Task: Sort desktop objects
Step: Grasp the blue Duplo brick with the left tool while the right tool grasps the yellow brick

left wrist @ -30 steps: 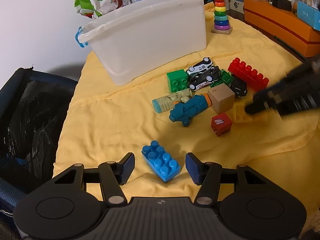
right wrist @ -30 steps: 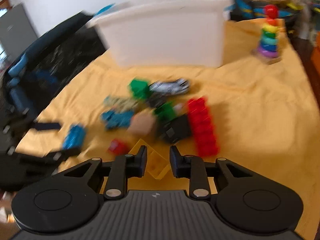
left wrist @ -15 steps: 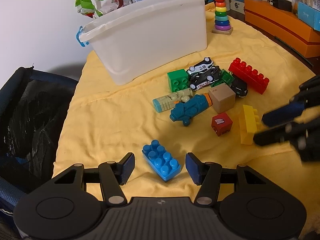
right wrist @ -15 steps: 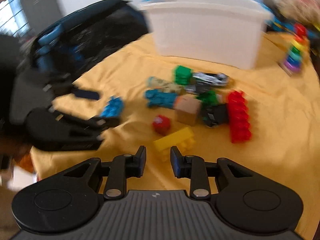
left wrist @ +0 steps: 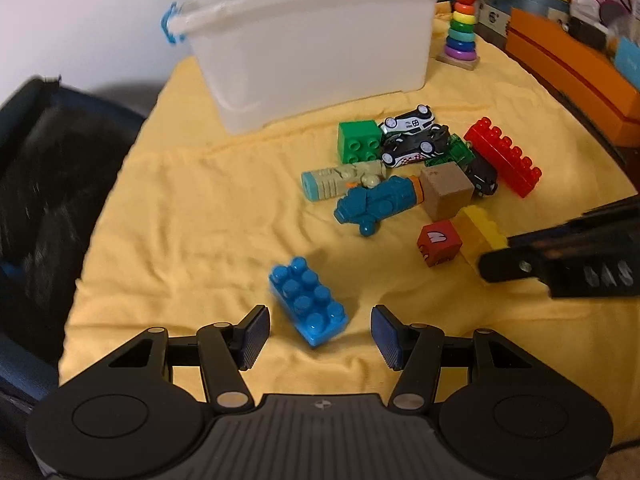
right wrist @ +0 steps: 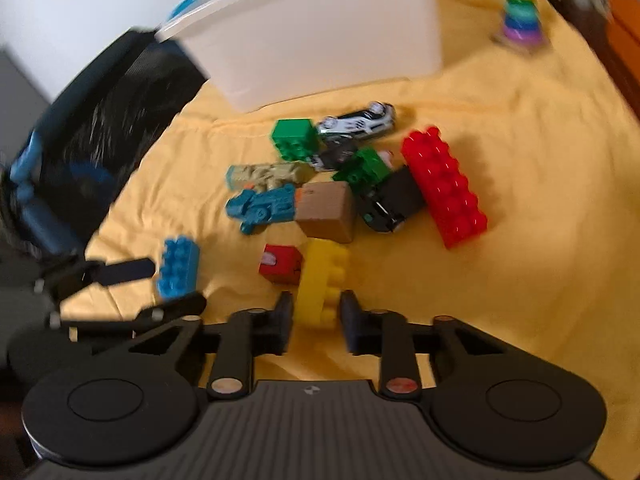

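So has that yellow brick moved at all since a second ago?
Yes. In the left view the yellow brick now sits touching the red cube, closer to the brown block, with the right gripper straddling it.

Both the left gripper (left wrist: 319,336) and the right gripper (right wrist: 316,322) are matte black, with a ribbed grey central housing, round discs at either side, silver pivot screws and blue ridged finger pads (left wrist: 256,334).
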